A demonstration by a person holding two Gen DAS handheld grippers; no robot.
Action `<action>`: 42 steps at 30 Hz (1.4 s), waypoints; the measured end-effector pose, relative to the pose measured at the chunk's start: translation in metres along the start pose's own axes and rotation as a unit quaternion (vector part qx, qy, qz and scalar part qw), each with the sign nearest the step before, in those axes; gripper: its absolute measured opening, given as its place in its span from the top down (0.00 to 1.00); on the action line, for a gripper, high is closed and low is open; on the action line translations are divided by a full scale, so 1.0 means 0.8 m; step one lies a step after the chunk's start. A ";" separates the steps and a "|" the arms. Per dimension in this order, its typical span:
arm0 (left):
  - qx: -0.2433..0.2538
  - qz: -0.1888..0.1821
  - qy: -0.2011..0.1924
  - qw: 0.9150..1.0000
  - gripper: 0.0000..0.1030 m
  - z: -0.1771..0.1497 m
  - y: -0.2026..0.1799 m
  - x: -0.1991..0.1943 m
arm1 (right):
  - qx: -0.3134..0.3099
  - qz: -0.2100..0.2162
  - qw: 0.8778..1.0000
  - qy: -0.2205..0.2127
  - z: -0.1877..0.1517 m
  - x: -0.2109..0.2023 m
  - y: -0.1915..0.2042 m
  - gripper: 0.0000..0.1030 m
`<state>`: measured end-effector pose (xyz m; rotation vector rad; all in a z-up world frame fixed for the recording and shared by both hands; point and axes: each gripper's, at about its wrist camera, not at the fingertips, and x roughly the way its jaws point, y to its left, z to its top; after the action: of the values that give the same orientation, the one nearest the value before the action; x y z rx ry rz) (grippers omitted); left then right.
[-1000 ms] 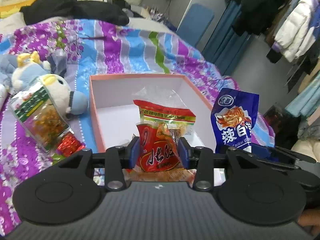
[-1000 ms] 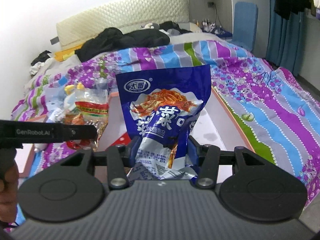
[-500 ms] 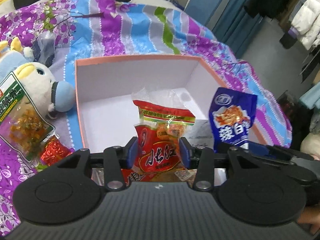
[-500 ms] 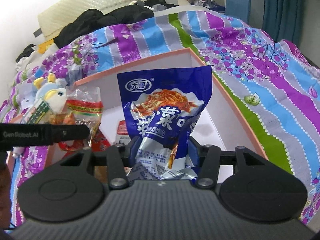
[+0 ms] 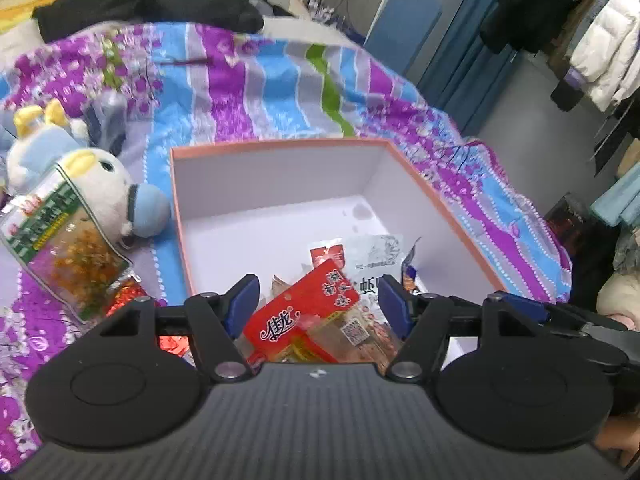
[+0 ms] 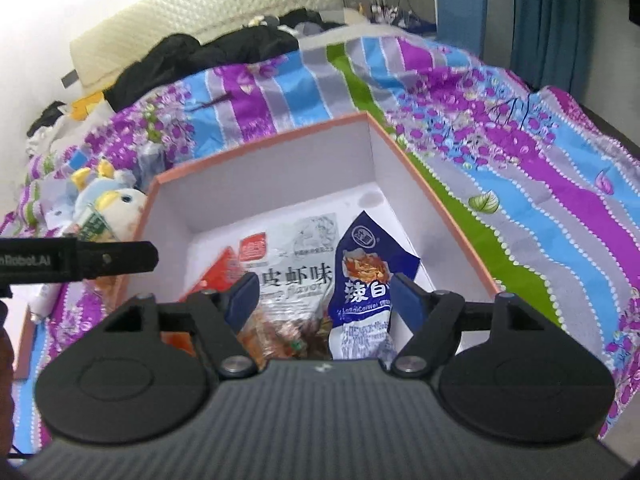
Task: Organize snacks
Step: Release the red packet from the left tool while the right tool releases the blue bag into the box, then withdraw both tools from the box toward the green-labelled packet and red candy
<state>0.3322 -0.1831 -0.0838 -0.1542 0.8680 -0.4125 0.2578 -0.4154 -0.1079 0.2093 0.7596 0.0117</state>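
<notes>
A pink-rimmed box [image 5: 280,145] with a white inside lies on the bed. In the left wrist view my left gripper [image 5: 318,300] hangs over its near end with the jaws opening. A red snack packet [image 5: 304,318] lies tilted between them, free of both pads. My right gripper [image 6: 324,300] is over the same box [image 6: 260,144], its jaws opening too. A blue packet [image 6: 366,280] lies in the box between them, close to the right finger [image 6: 404,300]. A white shrimp-flavour packet [image 6: 296,256] lies flat underneath.
On the striped quilt left of the box lie a clear green-labelled snack bag [image 5: 64,248], a red foil sweet [image 5: 128,294] and a white-and-blue plush toy [image 5: 100,188]. Black clothes [image 5: 140,4] are heaped at the bed's head. Coats [image 5: 600,40] hang at the right.
Both grippers have opened and let go. The red packet has toppled into the box under the left gripper. The blue packet has dropped into the box under the right one.
</notes>
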 end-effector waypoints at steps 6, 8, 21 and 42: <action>0.012 -0.002 -0.028 1.000 0.31 -0.018 -0.017 -0.071 | -0.003 0.012 1.000 -0.028 -0.010 -0.058 0.019 0.28; 0.019 0.000 -0.036 0.999 0.31 -0.026 -0.020 -0.095 | -0.005 0.017 0.999 -0.037 -0.016 -0.077 0.026 0.28; 0.004 0.022 -0.097 0.995 0.30 -0.110 0.001 -0.249 | -0.042 0.055 0.995 -0.078 -0.063 -0.180 0.088 0.28; -0.048 0.077 -0.125 0.988 0.28 -0.248 0.078 -0.339 | -0.069 0.103 0.989 -0.076 -0.170 -0.211 0.170 0.28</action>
<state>0.0421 -0.0078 -0.0373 -0.2205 0.6477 -0.2011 0.0509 -0.2721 -0.0622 0.1548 0.5794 0.2410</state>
